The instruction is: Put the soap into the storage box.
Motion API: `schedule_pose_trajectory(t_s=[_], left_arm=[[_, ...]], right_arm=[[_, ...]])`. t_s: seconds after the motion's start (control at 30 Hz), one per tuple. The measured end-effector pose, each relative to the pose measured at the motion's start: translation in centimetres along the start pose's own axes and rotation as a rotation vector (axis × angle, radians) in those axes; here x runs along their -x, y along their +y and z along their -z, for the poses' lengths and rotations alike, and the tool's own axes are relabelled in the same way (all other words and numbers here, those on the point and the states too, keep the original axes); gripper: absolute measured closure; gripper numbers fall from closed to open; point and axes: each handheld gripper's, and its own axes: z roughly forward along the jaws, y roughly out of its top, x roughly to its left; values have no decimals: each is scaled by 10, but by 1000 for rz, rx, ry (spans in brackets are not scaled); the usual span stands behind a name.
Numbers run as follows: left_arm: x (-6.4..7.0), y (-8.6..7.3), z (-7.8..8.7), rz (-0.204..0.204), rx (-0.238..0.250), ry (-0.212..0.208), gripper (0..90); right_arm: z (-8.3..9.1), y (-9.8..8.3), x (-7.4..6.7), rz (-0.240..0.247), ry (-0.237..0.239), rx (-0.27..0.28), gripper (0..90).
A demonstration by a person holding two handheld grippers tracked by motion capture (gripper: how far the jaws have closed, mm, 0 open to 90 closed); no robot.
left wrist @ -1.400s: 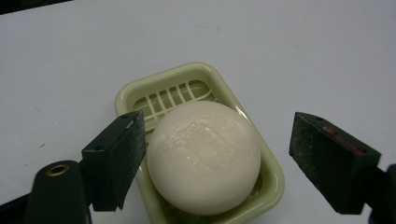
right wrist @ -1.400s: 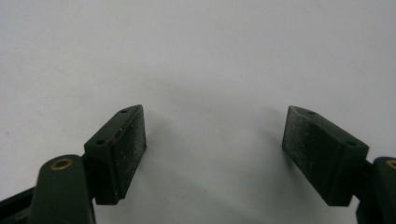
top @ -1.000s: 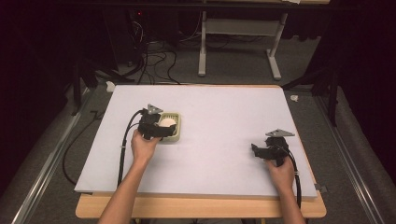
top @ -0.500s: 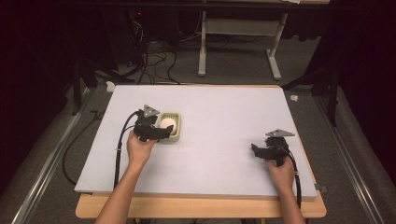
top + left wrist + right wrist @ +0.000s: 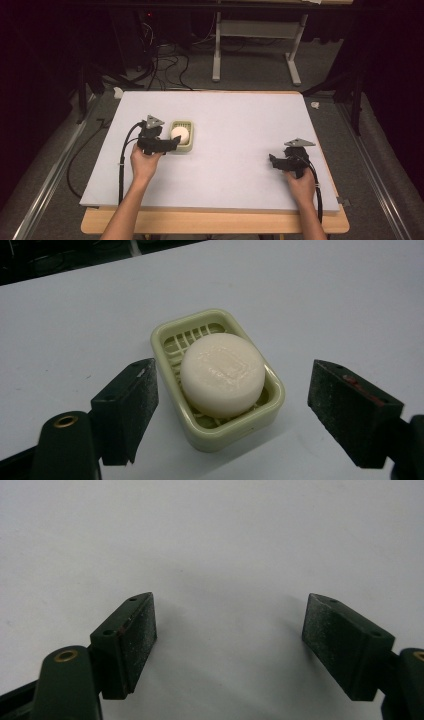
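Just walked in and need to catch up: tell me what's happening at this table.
A person holds a two-jaw gripper in each hand over a white table. The left gripper is open, its jaws standing on either side of a pale green soap dish that holds a round white soap bar, not touching it. The right gripper is open too, over bare table at the right, holding nothing.

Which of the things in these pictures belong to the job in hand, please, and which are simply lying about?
In the job:
- soap bar, lying in its dish
- green soap dish
- left gripper, jaws open either side of the dish

Lying about:
- right gripper, open over the bare white table top
- cables on the floor
- grey stand behind the table
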Motion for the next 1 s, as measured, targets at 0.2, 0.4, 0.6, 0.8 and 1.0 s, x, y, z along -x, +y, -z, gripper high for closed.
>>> schedule_pose_trajectory(t_s=[0.2, 0.4, 0.6, 0.8, 1.0], left_arm=[[-4, -5, 7, 12, 7, 4, 210], [-7, -8, 14, 23, 16, 0, 211], [-9, -11, 19, 20, 14, 2, 210], [-9, -14, 25, 13, 18, -3, 210], [-11, -18, 31, 23, 24, -2, 211]], right_arm=[[0, 0, 0, 0, 0, 0, 222], [0, 0, 0, 0, 0, 0, 222], [0, 0, 0, -1, 0, -1, 222], [0, 0, 0, 0, 1, 0, 222], [0, 0, 0, 0, 2, 0, 222]])
